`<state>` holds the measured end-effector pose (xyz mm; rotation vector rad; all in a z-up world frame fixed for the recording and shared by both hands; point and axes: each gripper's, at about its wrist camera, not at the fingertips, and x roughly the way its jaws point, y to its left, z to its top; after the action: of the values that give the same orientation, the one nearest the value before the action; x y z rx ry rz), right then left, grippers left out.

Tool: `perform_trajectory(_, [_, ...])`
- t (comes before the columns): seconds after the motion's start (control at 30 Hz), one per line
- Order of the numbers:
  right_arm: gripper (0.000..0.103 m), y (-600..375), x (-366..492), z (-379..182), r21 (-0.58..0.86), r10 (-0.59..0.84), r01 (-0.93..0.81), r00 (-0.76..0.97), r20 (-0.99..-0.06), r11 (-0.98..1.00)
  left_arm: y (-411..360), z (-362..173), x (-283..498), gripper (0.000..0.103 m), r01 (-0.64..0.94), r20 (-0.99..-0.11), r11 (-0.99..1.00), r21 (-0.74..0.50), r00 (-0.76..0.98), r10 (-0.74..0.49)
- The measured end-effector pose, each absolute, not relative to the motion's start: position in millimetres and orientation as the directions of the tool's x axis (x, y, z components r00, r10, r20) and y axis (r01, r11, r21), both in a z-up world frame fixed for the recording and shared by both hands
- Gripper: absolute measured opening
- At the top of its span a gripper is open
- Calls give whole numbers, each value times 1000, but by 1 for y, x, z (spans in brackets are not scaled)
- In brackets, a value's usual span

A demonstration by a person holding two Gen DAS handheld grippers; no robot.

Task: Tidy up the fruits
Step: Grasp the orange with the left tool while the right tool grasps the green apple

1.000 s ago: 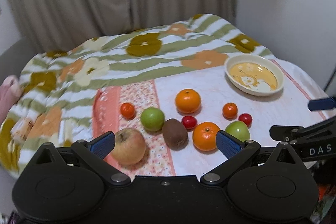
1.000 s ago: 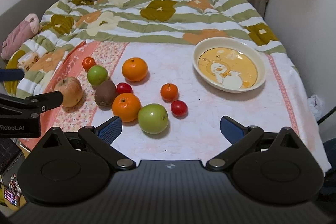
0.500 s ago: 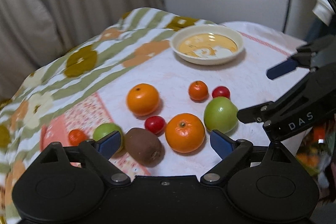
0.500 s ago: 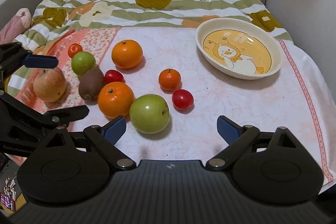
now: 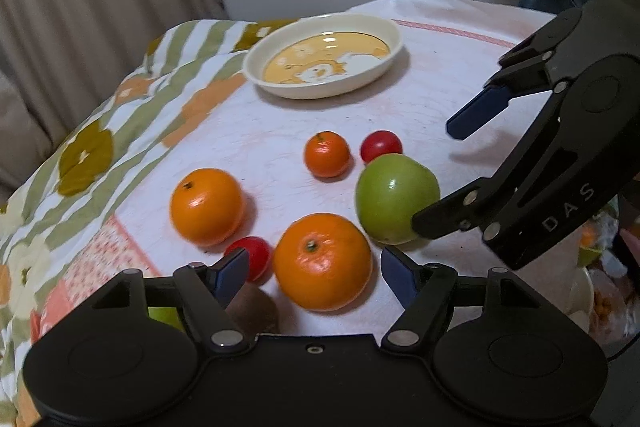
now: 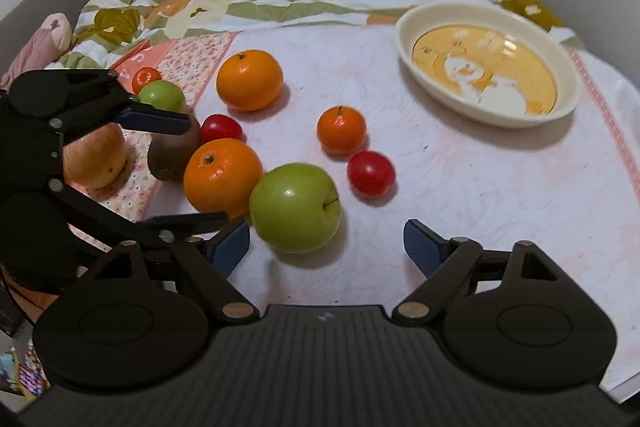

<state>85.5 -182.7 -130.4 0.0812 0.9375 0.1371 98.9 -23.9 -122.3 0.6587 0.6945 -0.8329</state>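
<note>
1. Black left gripper (image 5: 312, 273) with blue pads, jaws about half spread and closing. The near orange (image 5: 322, 261) sits between the tips; pads not on it yet, nothing pinched.
2. Left of that orange: kiwi (image 6: 174, 151) and a cherry tomato (image 5: 252, 257) just beside the left pad. Reddish apple (image 6: 94, 159), small green apple (image 6: 162, 97) and a small mandarin (image 6: 145, 77) lie further left on the pink patterned cloth (image 6: 176, 59).
3. Second orange (image 6: 249, 79) lies behind, well apart from the tips.
4. Right gripper (image 6: 327, 243) is spread wide, jaws closing slightly. The big green apple (image 6: 295, 207) is in front of the gap, nearer the left pad; no contact visible.
5. Mandarin (image 6: 341, 129) and second cherry tomato (image 6: 371, 173) lie right of the apple, loose on the white cloth.
6. Cream dish (image 6: 486, 65) far right holds no fruit; cartoon print inside.
7. Writing: "DAS" on the right gripper body in the left wrist view. Letters on the pink cloth too small to read.
</note>
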Motion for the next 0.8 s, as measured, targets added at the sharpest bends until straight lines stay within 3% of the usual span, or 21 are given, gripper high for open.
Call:
perform_trajectory(0.13, [85, -182, 89, -137, 159, 180, -88, 575, -798, 983, -30, -130, 100, 75, 840, -770, 477, 257, 476, -424])
perform_trajectory(0.4, [83, -176, 95, -141, 182, 215, -114, 574, -790, 977, -37, -141, 106, 65, 838, -781, 470, 277, 481, -398])
perform_trajectory(0.8, [72, -177, 107, -147, 210, 248, -133, 567, -786, 969, -38, -143, 101, 64, 835, -773, 458, 305, 498, -393])
